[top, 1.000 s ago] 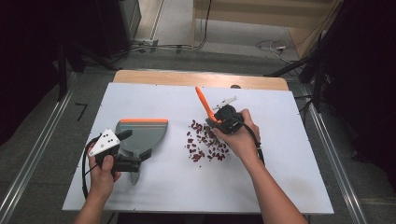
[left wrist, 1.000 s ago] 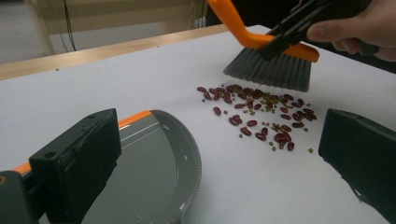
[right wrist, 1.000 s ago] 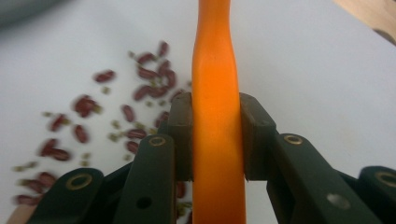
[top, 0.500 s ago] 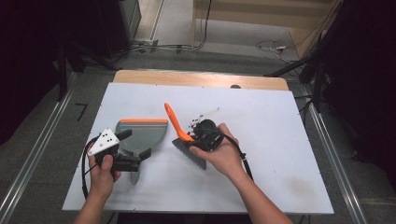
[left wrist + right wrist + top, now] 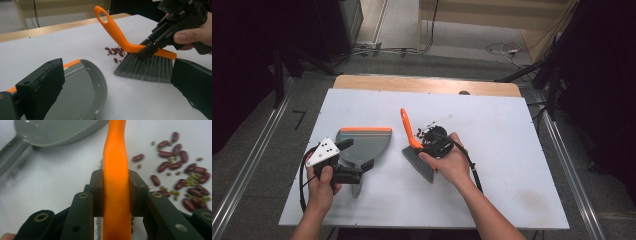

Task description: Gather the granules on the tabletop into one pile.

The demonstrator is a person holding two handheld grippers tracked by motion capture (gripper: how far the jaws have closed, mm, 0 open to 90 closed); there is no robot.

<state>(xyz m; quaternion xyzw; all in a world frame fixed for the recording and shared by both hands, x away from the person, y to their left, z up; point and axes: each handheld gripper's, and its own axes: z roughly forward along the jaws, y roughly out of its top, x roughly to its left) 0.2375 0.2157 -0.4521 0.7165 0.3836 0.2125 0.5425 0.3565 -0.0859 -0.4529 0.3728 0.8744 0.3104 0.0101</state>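
**Brush Swept Toward Dustpan as Beans Are Gathered**

Since the earlier frame, the hand brush (image 5: 417,150) has been carried leftward across the white surface (image 5: 512,165), and it is now seen just beside the grey dustpan (image 5: 362,142), apart from it. The orange handle of the brush is pinched between the jaws of the right tool (image 5: 116,195), with the bristles set on the surface. Red kidney beans (image 5: 180,170) and small green beans (image 5: 172,173) are scattered beside the brush head, on the far side from the dustpan. The dustpan, edged in orange, is lain flat, its handle pinched by the left tool (image 5: 357,167), as far as can be told from above.
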